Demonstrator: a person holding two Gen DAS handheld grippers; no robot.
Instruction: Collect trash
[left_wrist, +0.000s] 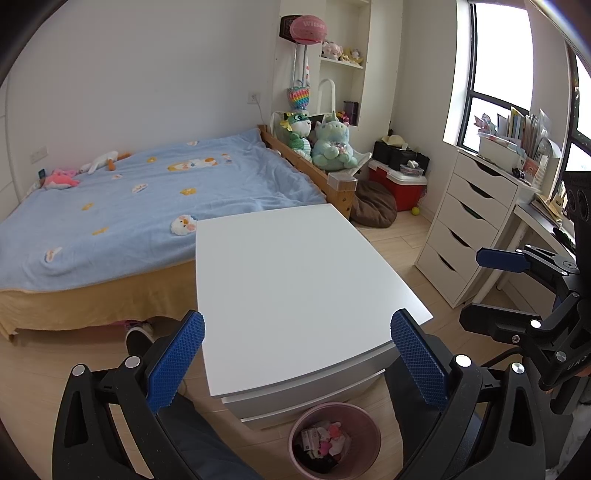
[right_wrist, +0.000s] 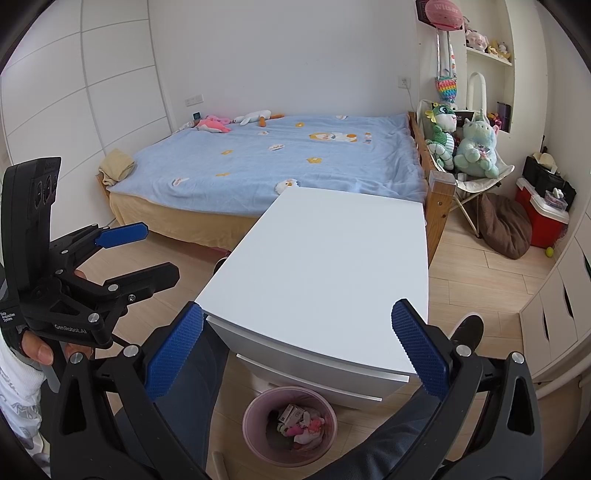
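A pink trash bin (left_wrist: 335, 439) (right_wrist: 290, 424) stands on the floor in front of a white cabinet (left_wrist: 295, 280) (right_wrist: 325, 266), between the person's knees. It holds several scraps of pink and white trash (left_wrist: 325, 441) (right_wrist: 301, 424). My left gripper (left_wrist: 297, 360) hovers above the cabinet's near edge, open and holding nothing; it also shows at the left of the right wrist view (right_wrist: 147, 251). My right gripper (right_wrist: 297, 356) hangs open and holding nothing over the cabinet's front, and appears at the right of the left wrist view (left_wrist: 487, 291).
A bed with a blue blanket (left_wrist: 129, 206) (right_wrist: 288, 158) lies behind the cabinet. Plush toys (left_wrist: 328, 142) sit at its foot, beside a red cooler (left_wrist: 400, 184) and a brown cushion (left_wrist: 373, 203). A white drawer unit (left_wrist: 465, 225) and a desk stand at the right under the window.
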